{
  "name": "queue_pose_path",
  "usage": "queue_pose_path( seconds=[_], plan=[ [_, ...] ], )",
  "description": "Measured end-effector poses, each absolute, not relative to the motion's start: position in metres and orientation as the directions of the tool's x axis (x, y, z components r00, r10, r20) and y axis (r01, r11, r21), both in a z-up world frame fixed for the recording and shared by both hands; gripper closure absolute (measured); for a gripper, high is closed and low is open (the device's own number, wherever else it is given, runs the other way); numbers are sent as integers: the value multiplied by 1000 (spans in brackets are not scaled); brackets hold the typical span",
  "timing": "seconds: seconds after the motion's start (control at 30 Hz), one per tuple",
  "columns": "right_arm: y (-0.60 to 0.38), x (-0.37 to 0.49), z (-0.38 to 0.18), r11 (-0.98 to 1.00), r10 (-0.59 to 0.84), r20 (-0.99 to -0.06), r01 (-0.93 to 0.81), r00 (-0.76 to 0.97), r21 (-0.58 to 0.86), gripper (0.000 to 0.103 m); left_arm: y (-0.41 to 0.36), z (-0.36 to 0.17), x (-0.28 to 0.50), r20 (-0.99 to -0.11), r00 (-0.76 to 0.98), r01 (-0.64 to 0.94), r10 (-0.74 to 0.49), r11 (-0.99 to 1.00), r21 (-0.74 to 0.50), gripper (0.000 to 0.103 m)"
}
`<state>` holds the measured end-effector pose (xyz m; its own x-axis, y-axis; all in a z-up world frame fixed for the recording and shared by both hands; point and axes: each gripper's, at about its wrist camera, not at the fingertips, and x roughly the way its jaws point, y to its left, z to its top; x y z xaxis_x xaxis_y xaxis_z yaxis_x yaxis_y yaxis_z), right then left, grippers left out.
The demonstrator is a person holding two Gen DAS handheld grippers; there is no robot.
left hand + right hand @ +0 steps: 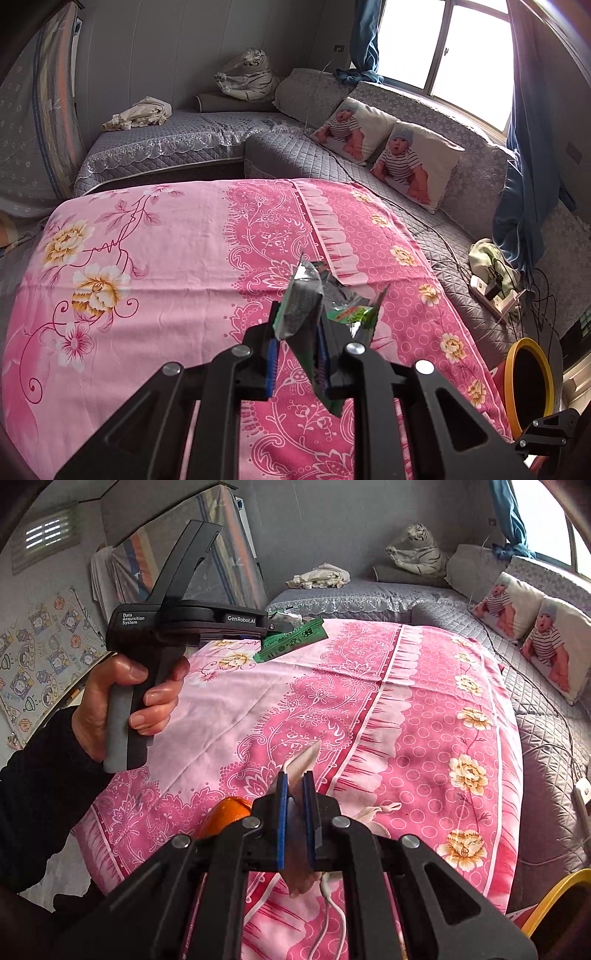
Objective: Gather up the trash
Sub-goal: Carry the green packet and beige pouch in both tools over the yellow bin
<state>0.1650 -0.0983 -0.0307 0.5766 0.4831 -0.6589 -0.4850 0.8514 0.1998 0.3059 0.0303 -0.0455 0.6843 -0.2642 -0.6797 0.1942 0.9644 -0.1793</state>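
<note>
Left claw (297,332): nearly pressed together, its blue-padded jaws pinching a crumpled green and silver snack wrapper (306,306); the wrapper sticks up past the tips and hangs down below them in the lower middle of the left wrist view.
Left claw from the other side: in the upper left of the right wrist view it is held up above the pink cloth by a hand (122,705) in a dark sleeve, with the green wrapper (295,638) jutting from its tip.
Right claw (297,805): pressed together on a thin pale scrap (301,764), paper or peel I cannot tell; the scrap pokes up between the blue pads and shows again beneath them.
Orange object (225,816): round, glossy, just left of the right claw's jaws at lower centre, partly hidden behind the frame; whether it touches the claw I cannot tell.
White cable (332,915): trails down under the right claw toward the bottom edge.
Pink floral cloth (147,258): covers the bench under both claws, filling the middle of both views.
Yellow-rimmed bin (532,384): lower right, just beside the cloth's edge.
Grey sofa (369,162): runs behind and to the right of the bench, with two printed cushions (417,166) leaning against its back.
</note>
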Motion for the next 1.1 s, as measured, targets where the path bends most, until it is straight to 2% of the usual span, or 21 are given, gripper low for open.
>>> queue_pose_path(
  seconds=[0.53, 1.1],
  plan=[
    [-142, 134, -15, 894, 432, -615, -404, 660, 195, 96, 10, -22, 250, -638, 694, 267, -333, 942, -202, 87],
    [-248, 103, -11, 952, 293, -563, -181, 773, 248, 96, -73, -15, 223, -626, 641, 420, -445, 885, -200, 87]
  ],
)
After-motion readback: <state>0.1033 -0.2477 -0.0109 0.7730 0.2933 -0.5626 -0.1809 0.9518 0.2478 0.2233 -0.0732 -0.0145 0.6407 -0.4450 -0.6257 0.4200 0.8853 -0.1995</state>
